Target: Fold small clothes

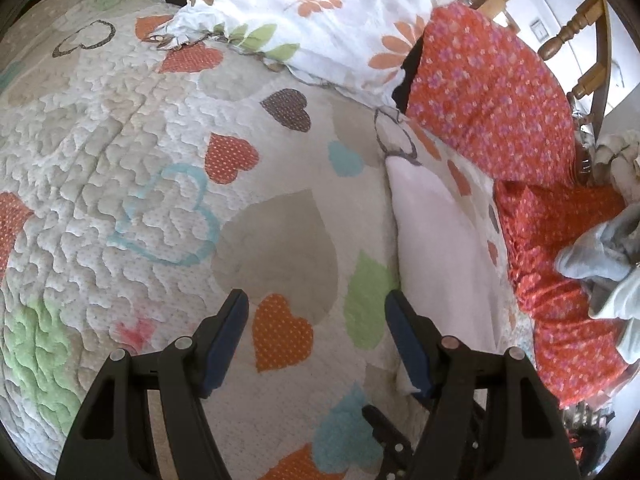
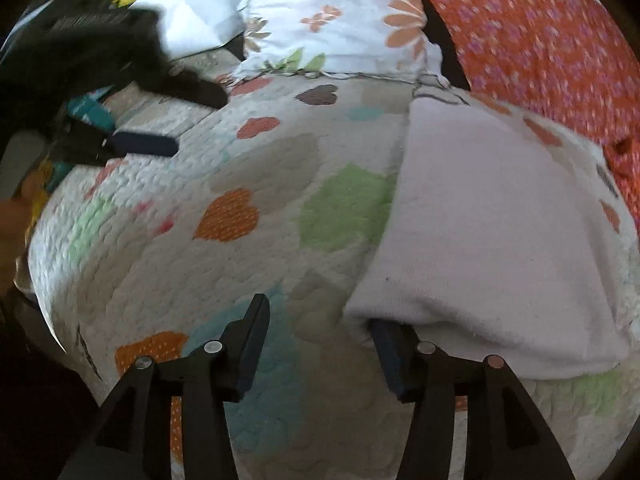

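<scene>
A folded pale pink cloth (image 2: 492,240) lies flat on the heart-patterned quilt (image 2: 240,264), to the right in the right wrist view. My right gripper (image 2: 320,316) is open just off its near left corner; the tip of the right finger is hidden under the cloth's edge, the left finger is over bare quilt. In the left wrist view the same cloth (image 1: 436,248) lies right of my left gripper (image 1: 316,304), which is open above the quilt (image 1: 160,128) with nothing between its fingers. One blue-padded finger (image 2: 144,146) of the left gripper shows blurred at the upper left of the right wrist view.
A white floral pillow (image 1: 320,20) and a red flowered fabric (image 1: 500,92) lie along the far side. Grey garments (image 1: 600,252) are piled on the red fabric at the right. A wooden chair (image 1: 572,32) stands behind. A hand (image 2: 12,220) shows at the left edge.
</scene>
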`<state>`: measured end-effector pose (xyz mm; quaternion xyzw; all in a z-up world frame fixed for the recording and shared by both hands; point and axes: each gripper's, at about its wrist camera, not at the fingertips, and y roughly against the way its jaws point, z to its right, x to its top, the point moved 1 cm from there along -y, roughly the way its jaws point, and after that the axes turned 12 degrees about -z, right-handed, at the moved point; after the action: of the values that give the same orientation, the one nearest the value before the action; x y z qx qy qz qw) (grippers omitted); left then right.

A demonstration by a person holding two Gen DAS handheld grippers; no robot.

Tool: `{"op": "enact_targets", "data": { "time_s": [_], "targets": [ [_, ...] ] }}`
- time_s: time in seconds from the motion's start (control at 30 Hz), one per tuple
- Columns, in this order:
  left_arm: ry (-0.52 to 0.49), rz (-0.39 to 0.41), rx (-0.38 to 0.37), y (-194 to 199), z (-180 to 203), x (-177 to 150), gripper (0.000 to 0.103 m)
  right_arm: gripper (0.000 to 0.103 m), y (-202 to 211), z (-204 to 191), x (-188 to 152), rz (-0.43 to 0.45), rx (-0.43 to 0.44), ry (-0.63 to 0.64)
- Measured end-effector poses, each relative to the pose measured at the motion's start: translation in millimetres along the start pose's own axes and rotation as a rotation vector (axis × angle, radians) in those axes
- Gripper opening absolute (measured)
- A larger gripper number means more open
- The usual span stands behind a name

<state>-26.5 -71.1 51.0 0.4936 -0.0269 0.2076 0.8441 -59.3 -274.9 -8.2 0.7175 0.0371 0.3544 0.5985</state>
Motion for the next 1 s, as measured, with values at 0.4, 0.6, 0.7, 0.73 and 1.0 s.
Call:
{"op": "enact_targets", "data": {
  "time_s": [0.4,0.6,0.7,0.73,1.0],
  "targets": [
    [-0.008,-0.002,0.028,-13,13,-1,0.070,0.054,25,-38,-51,-0.064,-0.052,0.275],
    [-0.120,-0.023,0.052,-33,55,-8,0.070,0.055,86,83,-35,0.006,-0.023,-0.067],
    [-0.170,-0.049,0.051,-49,78,-12,0.070,0.055,101,164,-24,0.052,-0.051,-0.316],
    [-0.194,-0.059,0.057,-56,89,-15,0.070,0.055,102,187,-21,0.066,-0.057,-0.382],
    [-0.338,-0.132,0.121,-110,138,-35,0.070,0.036,60,308,-2,0.067,0.067,-0.742]
  ]
}}
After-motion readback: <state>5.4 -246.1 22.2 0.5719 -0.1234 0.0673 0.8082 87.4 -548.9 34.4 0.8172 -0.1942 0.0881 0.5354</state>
